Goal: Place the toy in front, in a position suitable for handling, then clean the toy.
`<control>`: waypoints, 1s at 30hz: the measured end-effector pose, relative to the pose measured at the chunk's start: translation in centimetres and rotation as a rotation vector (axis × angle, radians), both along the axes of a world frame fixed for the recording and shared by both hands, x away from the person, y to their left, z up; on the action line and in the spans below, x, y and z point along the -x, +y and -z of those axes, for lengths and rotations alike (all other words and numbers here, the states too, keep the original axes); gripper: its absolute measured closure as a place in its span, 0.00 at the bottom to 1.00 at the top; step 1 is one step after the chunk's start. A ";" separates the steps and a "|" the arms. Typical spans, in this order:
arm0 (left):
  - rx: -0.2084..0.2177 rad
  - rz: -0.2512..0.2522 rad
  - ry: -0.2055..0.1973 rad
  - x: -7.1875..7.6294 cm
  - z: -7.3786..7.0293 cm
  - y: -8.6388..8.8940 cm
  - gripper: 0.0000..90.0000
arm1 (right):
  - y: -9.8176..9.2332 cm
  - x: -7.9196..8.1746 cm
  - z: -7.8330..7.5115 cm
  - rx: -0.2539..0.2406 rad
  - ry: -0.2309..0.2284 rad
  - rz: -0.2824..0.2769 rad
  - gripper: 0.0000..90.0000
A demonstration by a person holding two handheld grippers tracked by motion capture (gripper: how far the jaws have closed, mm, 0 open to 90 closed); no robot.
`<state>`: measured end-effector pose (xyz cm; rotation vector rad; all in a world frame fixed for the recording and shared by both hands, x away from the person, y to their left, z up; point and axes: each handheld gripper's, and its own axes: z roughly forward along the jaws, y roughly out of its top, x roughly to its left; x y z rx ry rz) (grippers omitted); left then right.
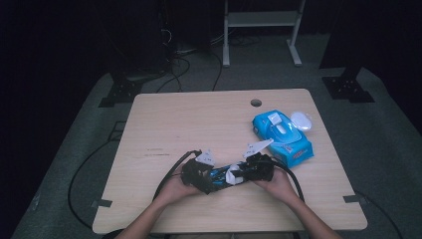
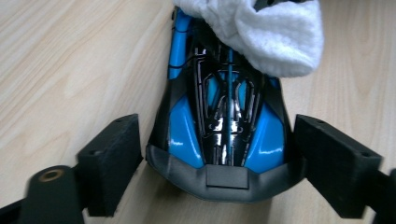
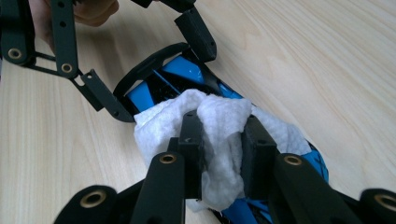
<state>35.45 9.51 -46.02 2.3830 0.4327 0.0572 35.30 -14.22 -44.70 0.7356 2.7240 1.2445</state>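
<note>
A blue and black toy car [image 1: 219,175] lies on the wooden table [image 1: 199,119] near its front edge, between the person's two hands. My left gripper [image 2: 222,161] has its jaws around one end of the car [image 2: 224,126], with the pads [image 2: 331,163] against its black rim. It is seen from the other side as the left gripper [image 3: 154,70] at the far end of the car [image 3: 182,70]. My right gripper [image 3: 223,135] is shut on a crumpled white wipe [image 3: 219,112], which rests on the car's top. The same wipe [image 2: 266,32] covers the car's far end.
A blue wipe packet [image 1: 282,135] lies at the right of the table, with a white oval object [image 1: 301,121] beside it. A round cable hole [image 1: 256,103] is near the far edge. Black cables trail from both grippers toward the front edge.
</note>
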 end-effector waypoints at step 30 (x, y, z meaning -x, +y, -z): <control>-0.022 0.065 -0.025 -0.7 0.3 -2.1 0.26 | -3.8 1.4 1.3 -0.047 -0.008 0.139 0.85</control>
